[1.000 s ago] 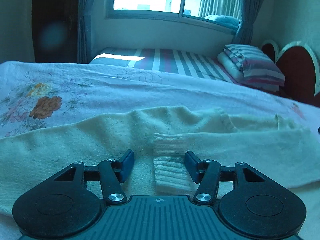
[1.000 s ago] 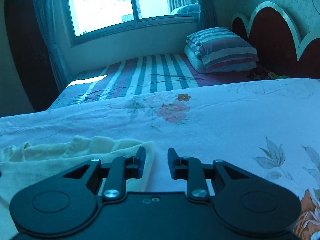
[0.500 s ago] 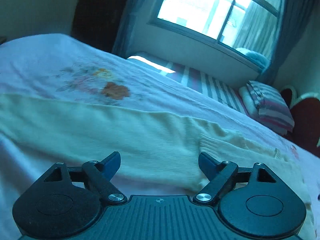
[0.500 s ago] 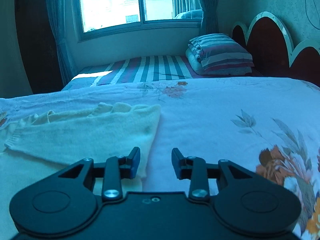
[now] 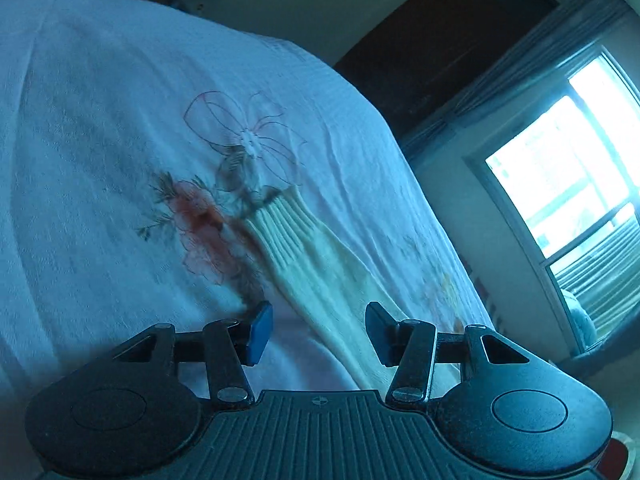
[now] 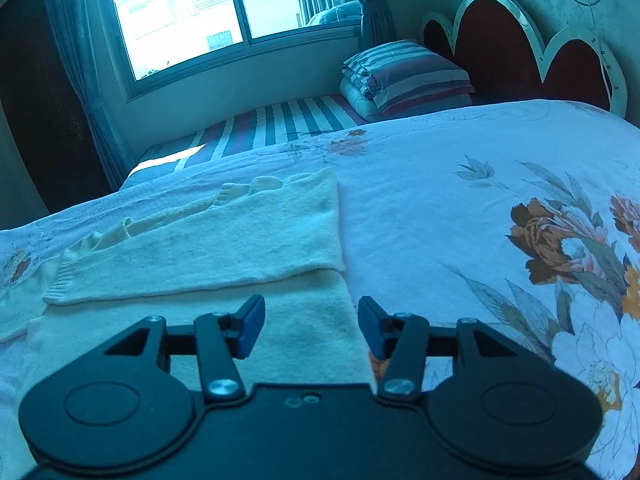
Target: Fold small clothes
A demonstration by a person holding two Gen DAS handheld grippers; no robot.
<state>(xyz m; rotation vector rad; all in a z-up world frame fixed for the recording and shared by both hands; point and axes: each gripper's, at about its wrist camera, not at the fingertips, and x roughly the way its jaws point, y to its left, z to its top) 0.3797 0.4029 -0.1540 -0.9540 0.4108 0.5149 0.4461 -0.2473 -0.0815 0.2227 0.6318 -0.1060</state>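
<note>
A small cream knitted sweater [image 6: 224, 240] lies flat on the floral bedspread [image 6: 460, 216], with one sleeve folded across its body. In the left wrist view the other sleeve [image 5: 320, 276] stretches away from me, its ribbed cuff [image 5: 280, 216] at the far end. My left gripper [image 5: 318, 332] is open and empty, its jaws either side of that sleeve, just above it. My right gripper [image 6: 311, 326] is open and empty, over the sweater's right edge near its lower corner.
A striped mattress [image 6: 280, 124] with a folded striped quilt [image 6: 404, 76] lies beyond the bedspread under the window [image 6: 208, 16]. A scalloped headboard [image 6: 520, 48] stands at the right. A dark doorway [image 5: 432, 40] is beyond the bed's left end.
My left gripper has swung left, from the sweater's body to along the outstretched sleeve, and opened wider. My right gripper has pulled back and risen, and opened wider, now over the sweater's right edge.
</note>
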